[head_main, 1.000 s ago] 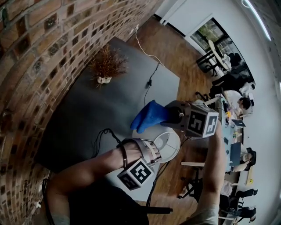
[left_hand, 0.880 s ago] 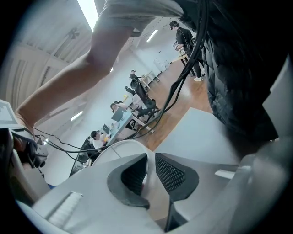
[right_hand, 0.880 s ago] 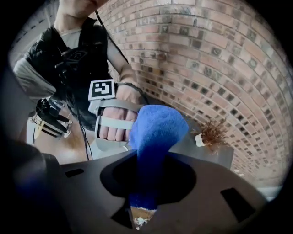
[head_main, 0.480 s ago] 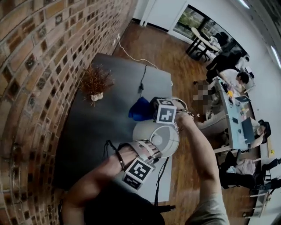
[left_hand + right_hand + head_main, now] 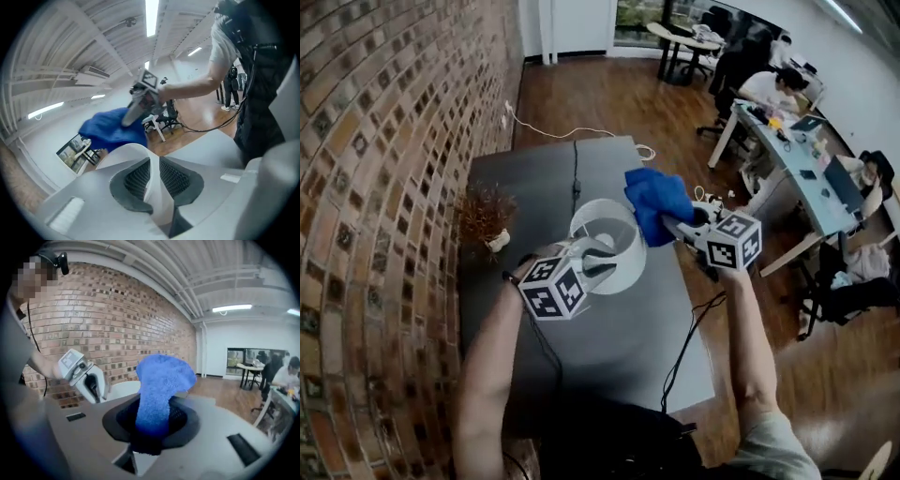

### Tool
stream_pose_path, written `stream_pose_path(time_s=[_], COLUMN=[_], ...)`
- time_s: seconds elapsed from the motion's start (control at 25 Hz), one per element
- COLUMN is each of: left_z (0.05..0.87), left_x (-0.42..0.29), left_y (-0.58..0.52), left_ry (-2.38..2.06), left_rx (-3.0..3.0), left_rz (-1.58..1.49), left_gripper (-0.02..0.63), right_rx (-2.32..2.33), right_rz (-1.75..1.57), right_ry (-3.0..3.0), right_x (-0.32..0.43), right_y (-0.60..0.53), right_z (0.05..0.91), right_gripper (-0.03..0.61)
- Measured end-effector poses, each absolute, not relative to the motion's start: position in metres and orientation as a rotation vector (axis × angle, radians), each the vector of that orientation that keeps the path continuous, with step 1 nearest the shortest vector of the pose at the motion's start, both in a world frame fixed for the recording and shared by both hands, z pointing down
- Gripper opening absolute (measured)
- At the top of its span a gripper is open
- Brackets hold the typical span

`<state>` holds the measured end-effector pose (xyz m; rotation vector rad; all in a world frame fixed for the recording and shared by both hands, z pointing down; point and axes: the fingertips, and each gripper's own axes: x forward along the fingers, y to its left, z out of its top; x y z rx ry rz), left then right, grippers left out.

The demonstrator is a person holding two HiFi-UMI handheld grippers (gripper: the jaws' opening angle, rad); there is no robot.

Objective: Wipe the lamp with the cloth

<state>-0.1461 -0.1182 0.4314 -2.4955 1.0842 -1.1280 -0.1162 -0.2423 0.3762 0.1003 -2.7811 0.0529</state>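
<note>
Lamp: the white lamp (image 5: 609,246) is over the dark tabletop (image 5: 609,356), with the open end of its shade turned up toward the head view; its base cannot be seen.
Left gripper: the left gripper (image 5: 153,177) has its fingers (image 5: 174,174) clenched on the thin wall of the shade, which runs edge-on between the pads.
Right gripper: the right gripper (image 5: 152,423) has its fingers (image 5: 186,417) grasping the blue cloth (image 5: 161,378), and a loose bunch stands out past the tips.
Cloth position: it is at the shade's upper right edge in the head view, just beside or touching it; which cannot be told.
Step in hand: judged to be laying the cloth on the shade's outer wall to start a pass.
Doing it well: only the soft bunch should meet the shade, never the hard tips, and it should sweep round the curve in one even stroke.
Support: the left grip should steady the rim opposite the push.
Risk: the wall looks thin, so hard pressure could dent it.
</note>
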Motion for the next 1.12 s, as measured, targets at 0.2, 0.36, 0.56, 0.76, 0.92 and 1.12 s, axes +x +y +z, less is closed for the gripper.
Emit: stream_pose_path(time_s=[0.2, 0.36, 0.56, 0.76, 0.92, 1.12], left_z=[0.424, 0.424, 0.412, 0.403, 0.394, 0.381], left_x=[-0.154, -0.148, -0.157, -0.159, -0.160, -0.163], left_y=[-0.145, -0.159, -0.165, -0.158, -0.164, -0.167], left_ry=[1.208, 1.265, 1.336, 1.414, 1.471, 1.507], left_rx=[-2.499, -2.484, -2.622, -2.692, -2.731, -2.811], left_rz=[-1.127, -1.120, -0.887, -0.680, -0.522, -0.300], left_gripper=[0.071, 0.085, 0.091, 0.092, 0.092, 0.092], right_rx=[0.144, 0.275, 0.573, 0.391, 0.198, 0.125], right_rz=[0.455, 0.243, -0.415, -0.994, -1.058, -0.872], right_ry=[-2.790, -2.865, -2.949, -2.607, -2.365, -2.336], right_x=[-0.084, -0.085, -0.100, -0.126, -0.111, -0.100], right_y=[-0.216, -0.188, -0.191, -0.146, -0.107, -0.078], right_z=[0.471, 0.494, 0.410, 0.473, 0.578, 0.611], right_gripper=[0.095, 0.095, 0.096, 0.097, 0.096, 0.096])
